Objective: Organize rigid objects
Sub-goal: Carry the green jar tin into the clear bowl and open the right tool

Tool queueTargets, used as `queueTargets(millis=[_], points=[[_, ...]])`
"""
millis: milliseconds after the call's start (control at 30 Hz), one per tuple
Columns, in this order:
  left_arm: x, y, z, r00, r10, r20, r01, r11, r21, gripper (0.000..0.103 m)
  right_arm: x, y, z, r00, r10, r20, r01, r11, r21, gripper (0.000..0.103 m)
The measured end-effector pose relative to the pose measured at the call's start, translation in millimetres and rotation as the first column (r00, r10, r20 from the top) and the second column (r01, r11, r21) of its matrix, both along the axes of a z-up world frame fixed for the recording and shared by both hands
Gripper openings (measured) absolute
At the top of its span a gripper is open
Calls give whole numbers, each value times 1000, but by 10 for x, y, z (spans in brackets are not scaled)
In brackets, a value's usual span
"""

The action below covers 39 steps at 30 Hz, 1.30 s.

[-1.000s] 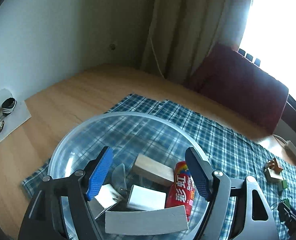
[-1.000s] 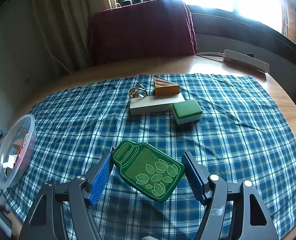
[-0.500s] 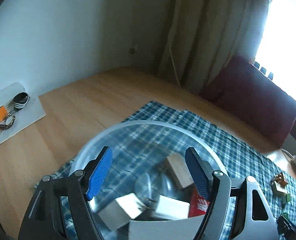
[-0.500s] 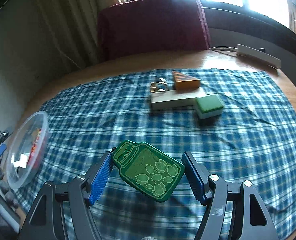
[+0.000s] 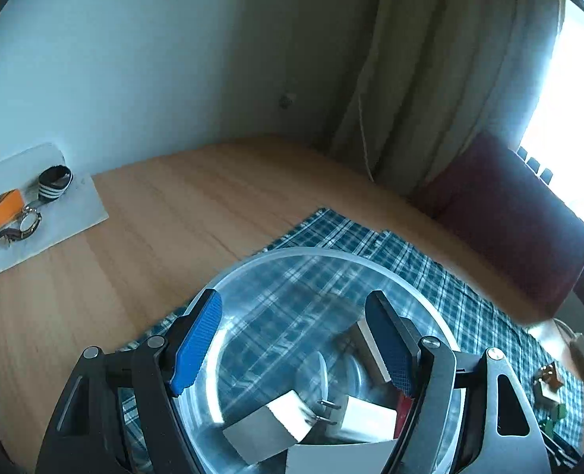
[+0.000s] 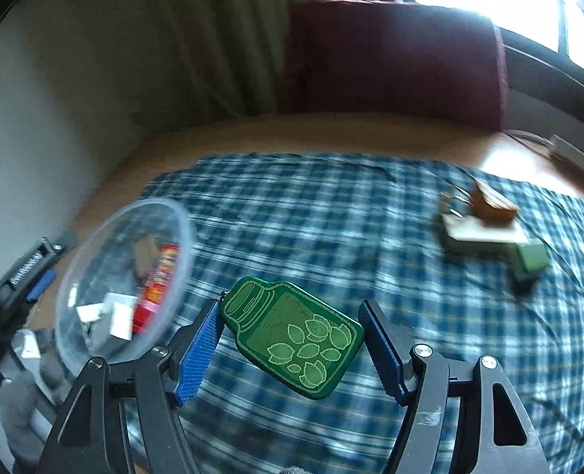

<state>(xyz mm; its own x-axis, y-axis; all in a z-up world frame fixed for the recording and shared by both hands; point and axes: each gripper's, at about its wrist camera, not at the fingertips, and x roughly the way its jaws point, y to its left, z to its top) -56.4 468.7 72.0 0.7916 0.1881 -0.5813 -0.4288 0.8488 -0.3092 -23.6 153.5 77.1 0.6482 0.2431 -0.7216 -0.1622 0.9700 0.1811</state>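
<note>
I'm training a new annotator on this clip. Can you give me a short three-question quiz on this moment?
1. True or false: the right gripper holds a green jar-shaped tag.
2. Where is the red candy packet? A) on the cloth B) in the clear bowl C) on the white tray
3. What pattern is the blue cloth?

Key: 1 true; 2 B; 3 plaid (checked).
</note>
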Motion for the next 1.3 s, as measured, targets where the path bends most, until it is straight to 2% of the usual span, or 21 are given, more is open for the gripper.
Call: queueTargets(millis=[133,300,700,833,1000,1300], points=[[0,22,-8,1000,3,-2,-3,1000,-16,76,104,377,107,997,67,24,-67,998,-4,73],[-57,145,-17,999,50,17,-49,997,-61,78,181,745,136,991,131,41,-131,991,-5,73],[-221,379,-10,984,166,68,-155,977,-144,78,353,1273,93,979,198,47,-199,980,15,74],[-260,429,-11,978,193,78,-178,970,-165,79,368,1356,73,971,235,47,-236,971,24,75],[-271,429,-9,977,197,81,-181,969,-169,85,371,1394,29,964,260,51,-262,964,35,81],[-194,355,-25,987,147,60,-136,978,-160,85,367,1181,-17,979,201,25,-202,978,41,81]])
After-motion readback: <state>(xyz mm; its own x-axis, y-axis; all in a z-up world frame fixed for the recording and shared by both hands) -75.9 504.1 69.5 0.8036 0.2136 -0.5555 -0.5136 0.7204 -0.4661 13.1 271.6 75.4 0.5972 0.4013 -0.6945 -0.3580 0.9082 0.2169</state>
